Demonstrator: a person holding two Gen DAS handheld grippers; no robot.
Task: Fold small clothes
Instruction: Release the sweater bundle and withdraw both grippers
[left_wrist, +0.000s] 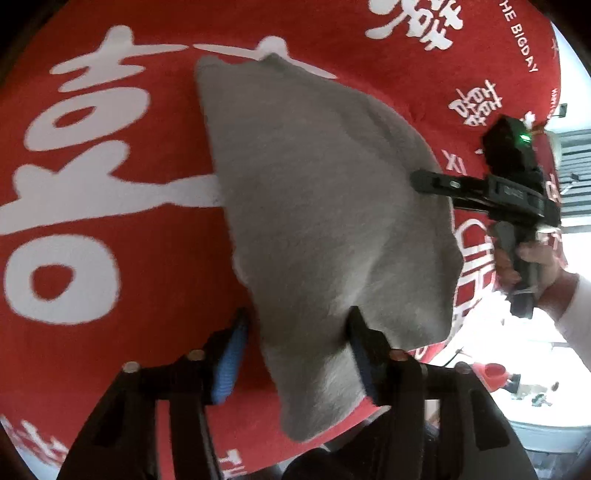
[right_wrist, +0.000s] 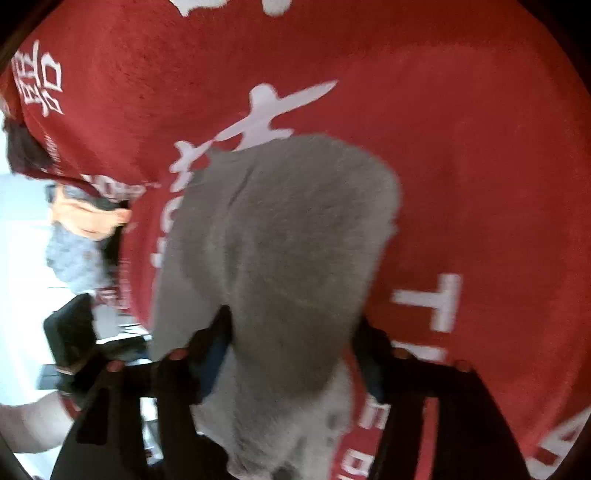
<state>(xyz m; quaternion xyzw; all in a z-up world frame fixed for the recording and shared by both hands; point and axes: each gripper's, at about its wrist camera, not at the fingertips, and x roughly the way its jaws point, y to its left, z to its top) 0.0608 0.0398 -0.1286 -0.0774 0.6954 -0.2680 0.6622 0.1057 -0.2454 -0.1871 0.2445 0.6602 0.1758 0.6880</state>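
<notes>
A small grey cloth garment lies on a red cloth with white characters. My left gripper is open, its fingers astride the garment's near corner, blue pad on the left. My right gripper reaches the garment's right edge in the left wrist view; whether it pinches the cloth there is unclear. In the right wrist view the garment bulges up between my right gripper's spread fingers, with a fold hanging below them.
The red cloth covers the table. Its edge runs at the lower right of the left wrist view, with a bright room beyond. A person's hand holds the right gripper. The left gripper body shows at left.
</notes>
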